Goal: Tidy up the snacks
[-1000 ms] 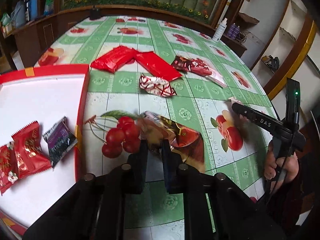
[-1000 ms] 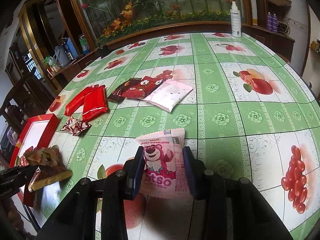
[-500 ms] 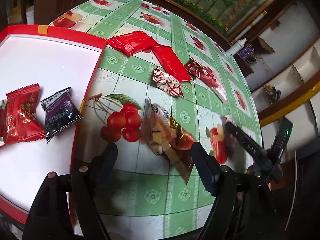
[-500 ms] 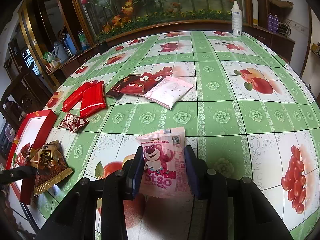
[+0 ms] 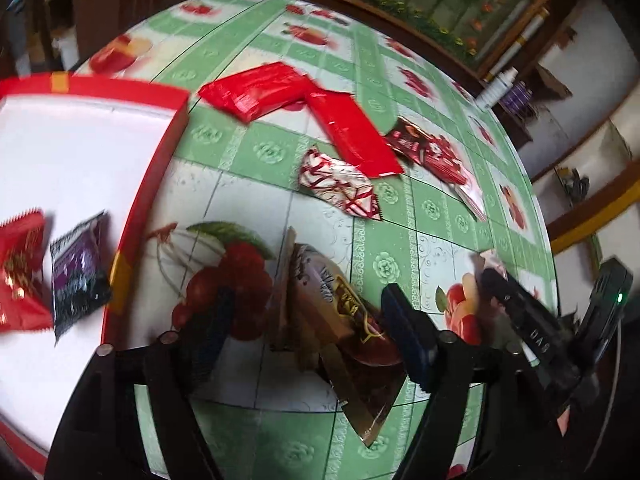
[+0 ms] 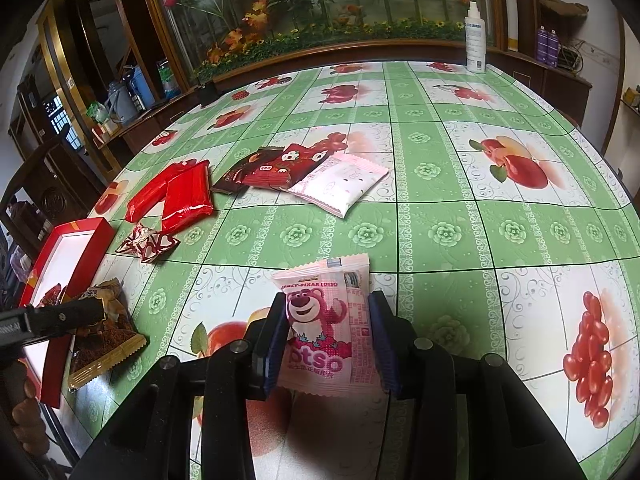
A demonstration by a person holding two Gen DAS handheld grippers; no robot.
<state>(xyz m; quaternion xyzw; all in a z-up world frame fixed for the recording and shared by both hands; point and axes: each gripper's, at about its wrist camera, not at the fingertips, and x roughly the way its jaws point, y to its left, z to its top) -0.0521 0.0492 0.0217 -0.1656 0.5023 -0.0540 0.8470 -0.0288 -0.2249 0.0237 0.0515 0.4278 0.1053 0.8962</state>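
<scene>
A brown and gold snack packet (image 5: pixel 340 320) lies on the green fruit-print tablecloth just right of the red tray (image 5: pixel 160 168). My left gripper (image 5: pixel 306 292) straddles it with its jaws closing; the left pad is still clear of the wrapper. My right gripper (image 6: pixel 328 300) is shut on a pink bear-print packet (image 6: pixel 320 280), held upright just above the table. The tray's white floor holds a red packet (image 5: pixel 20 264) and a dark purple packet (image 5: pixel 78 276). In the right wrist view the brown packet (image 6: pixel 104 344) shows beside the tray (image 6: pixel 86 226).
Loose on the cloth are two red packets (image 6: pixel 180 196), a red and white foil packet (image 6: pixel 148 242), dark red packets (image 6: pixel 280 166) and a pale pink packet (image 6: pixel 340 184). A white spray bottle (image 6: pixel 476 40) stands at the far edge. A hand holds each gripper.
My left gripper let go of the brown packet, which dropped to the table by the tray, then spread wide and has narrowed again while rolling. My right gripper kept still with the pink packet.
</scene>
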